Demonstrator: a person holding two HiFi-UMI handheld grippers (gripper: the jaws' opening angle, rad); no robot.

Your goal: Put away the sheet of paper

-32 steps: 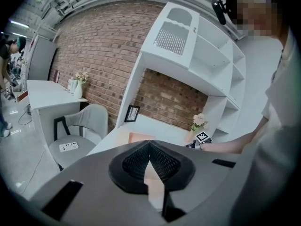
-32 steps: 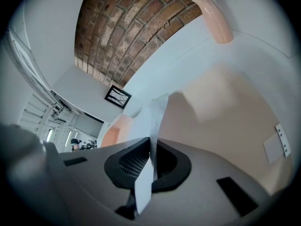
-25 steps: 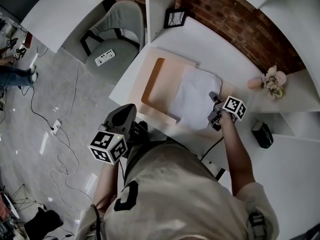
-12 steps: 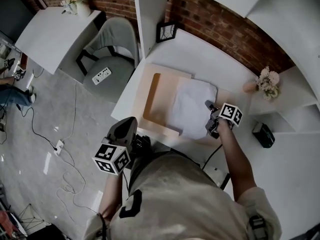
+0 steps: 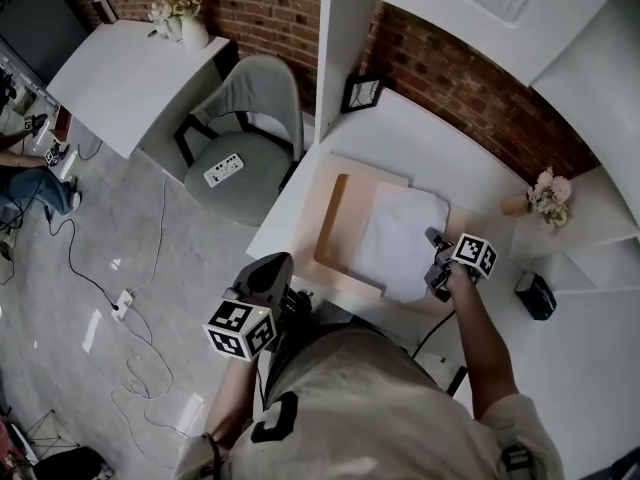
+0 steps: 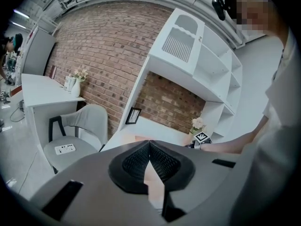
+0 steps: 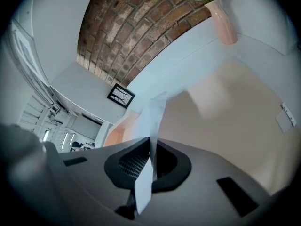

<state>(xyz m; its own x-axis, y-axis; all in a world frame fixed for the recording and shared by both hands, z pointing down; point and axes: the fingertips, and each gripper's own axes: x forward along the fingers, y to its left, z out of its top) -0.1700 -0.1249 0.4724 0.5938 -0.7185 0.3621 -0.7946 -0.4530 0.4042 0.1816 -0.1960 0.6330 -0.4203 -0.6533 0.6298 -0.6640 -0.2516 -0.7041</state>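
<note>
A white sheet of paper (image 5: 400, 233) lies over the right half of an open beige folder (image 5: 335, 218) on the white desk (image 5: 420, 143). My right gripper (image 5: 437, 265) is at the sheet's near right edge and is shut on it. In the right gripper view the sheet (image 7: 153, 121) stands up thin and curled between the closed jaws of the right gripper (image 7: 151, 142). My left gripper (image 5: 268, 273) hangs off the desk's front edge, close to my body. In the left gripper view, its jaws (image 6: 149, 142) meet with nothing held.
A picture frame (image 5: 362, 93) leans at the desk's back left. A pink vase with flowers (image 5: 548, 196) and a black box (image 5: 535, 296) sit to the right. A grey chair (image 5: 245, 138) holding a remote (image 5: 223, 169) stands left of the desk. Cables cross the floor (image 5: 120, 298).
The head view has shifted, so the desk sits further right and lower. The right gripper stays shut on the sheet's edge over the folder. The left gripper stays low by my body.
</note>
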